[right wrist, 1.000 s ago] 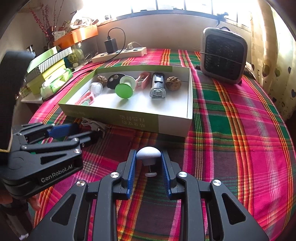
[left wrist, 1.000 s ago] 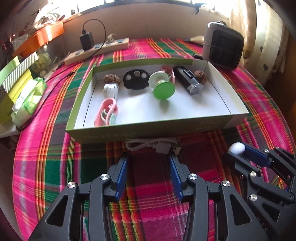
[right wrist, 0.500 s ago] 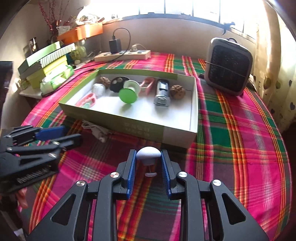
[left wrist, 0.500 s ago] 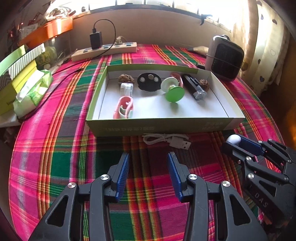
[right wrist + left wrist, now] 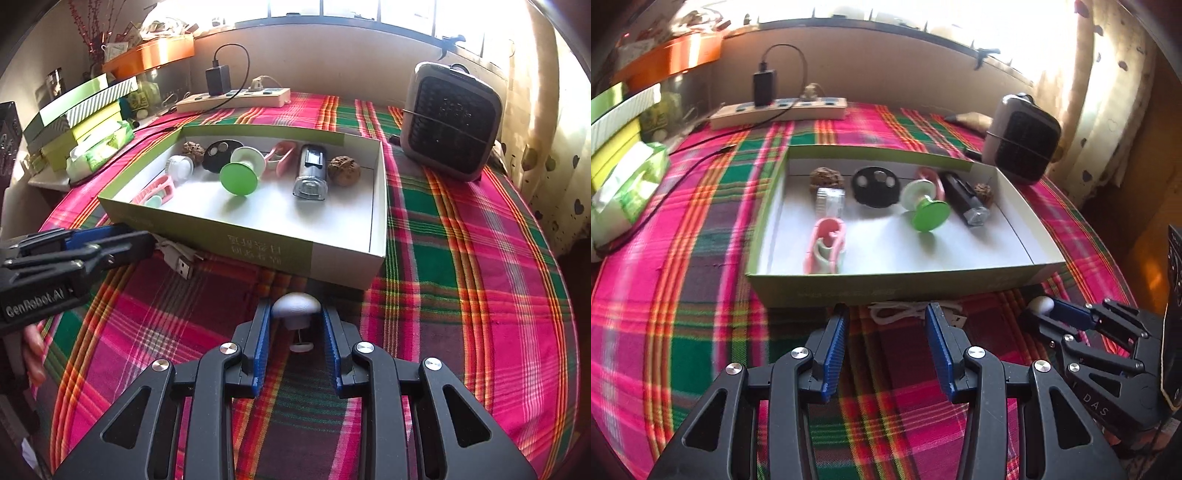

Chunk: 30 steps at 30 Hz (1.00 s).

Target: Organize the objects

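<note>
A green-walled cardboard box lies on the plaid cloth. It holds a pink clip, a green suction cup, a black disc, a black cylinder and walnuts. A white USB cable lies on the cloth against the box's near wall. My left gripper is open and empty just before the cable. My right gripper is shut on a white mushroom-shaped knob, held above the cloth near the box's near right corner.
A grey fan heater stands at the back right. A power strip with a black charger lies along the back wall. Green boxes and a tissue pack are stacked on the left. The table edge falls away on the right.
The left gripper has drawn back and then come forward again to the cable, staying open. The right gripper keeps hold of the white knob and has moved closer to the box.
</note>
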{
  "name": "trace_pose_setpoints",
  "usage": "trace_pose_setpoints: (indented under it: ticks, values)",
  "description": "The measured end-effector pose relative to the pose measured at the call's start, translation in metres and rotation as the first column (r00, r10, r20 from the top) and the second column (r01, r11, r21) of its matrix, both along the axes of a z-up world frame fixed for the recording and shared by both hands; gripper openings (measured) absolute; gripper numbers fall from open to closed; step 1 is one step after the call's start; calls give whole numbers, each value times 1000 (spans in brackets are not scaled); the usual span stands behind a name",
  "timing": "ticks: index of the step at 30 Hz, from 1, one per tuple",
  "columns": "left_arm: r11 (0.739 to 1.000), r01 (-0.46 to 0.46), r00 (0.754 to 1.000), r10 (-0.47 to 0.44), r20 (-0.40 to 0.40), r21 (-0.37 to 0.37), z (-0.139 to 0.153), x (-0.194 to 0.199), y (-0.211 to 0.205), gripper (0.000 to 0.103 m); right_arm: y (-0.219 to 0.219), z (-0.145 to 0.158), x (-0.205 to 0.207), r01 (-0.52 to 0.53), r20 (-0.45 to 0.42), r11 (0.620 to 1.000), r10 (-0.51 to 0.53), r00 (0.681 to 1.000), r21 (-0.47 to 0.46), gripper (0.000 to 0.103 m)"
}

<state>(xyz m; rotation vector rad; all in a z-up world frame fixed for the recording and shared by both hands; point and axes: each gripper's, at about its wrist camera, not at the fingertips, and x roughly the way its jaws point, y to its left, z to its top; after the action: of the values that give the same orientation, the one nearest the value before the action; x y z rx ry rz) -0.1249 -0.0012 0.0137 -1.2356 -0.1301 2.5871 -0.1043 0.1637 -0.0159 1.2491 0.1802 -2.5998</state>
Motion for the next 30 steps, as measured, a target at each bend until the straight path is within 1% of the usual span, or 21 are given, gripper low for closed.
trace_pose_setpoints:
  ticks: [2, 3, 7, 11, 17, 19, 20, 22, 24, 26, 28, 30]
  values:
    - [1000, 22, 1000, -22, 7, 1, -3, -1, 3, 41, 0, 0, 0, 0, -1, 1000, 0, 1000, 1, 28]
    - [999, 39, 999, -39, -5, -1, -2, 0, 5, 41, 0, 0, 0, 0, 0, 1000, 0, 1000, 0, 28]
    - [998, 66, 998, -66, -11, -2, -1, 2, 11, 41, 0, 0, 0, 0, 0, 1000, 0, 1000, 0, 28]
    - [995, 93, 996, -94, 7, 27, -1, 5, 14, 41, 0, 0, 0, 1, 0, 1000, -1, 1000, 2, 28]
    - [982, 184, 983, -183, -17, 32, 4, 17, 27, 41, 2, 0, -1, 11, -1, 1000, -11, 1000, 2, 28]
    - [984, 175, 984, -175, -16, 19, 4, 18, 28, 41, 3, 0, -1, 12, -2, 1000, -12, 1000, 6, 28]
    - [987, 160, 987, -160, -16, 9, 5, 18, 27, 41, 3, 0, 0, 10, -2, 1000, -10, 1000, 9, 29]
    - [988, 151, 988, -151, -19, 16, 6, 18, 23, 41, 4, 0, 1, 9, -5, 1000, -9, 1000, 25, 38]
    - [991, 130, 991, -130, -17, 14, 6, 19, 17, 41, 6, 1, 3, 14, -7, 1000, -13, 1000, 23, 51]
    - [994, 110, 994, -110, -15, 9, 6, 20, 12, 41, 8, 2, 5, 16, -15, 1000, -16, 1000, 16, 53]
    - [995, 98, 995, -98, -13, 8, 5, 21, 7, 41, 9, 8, 9, 19, -42, 1000, -19, 999, 5, 53]
    - [997, 79, 997, -79, -13, 14, 5, 23, 1, 41, 10, 18, 14, 18, -81, 1000, -20, 996, -25, 53]
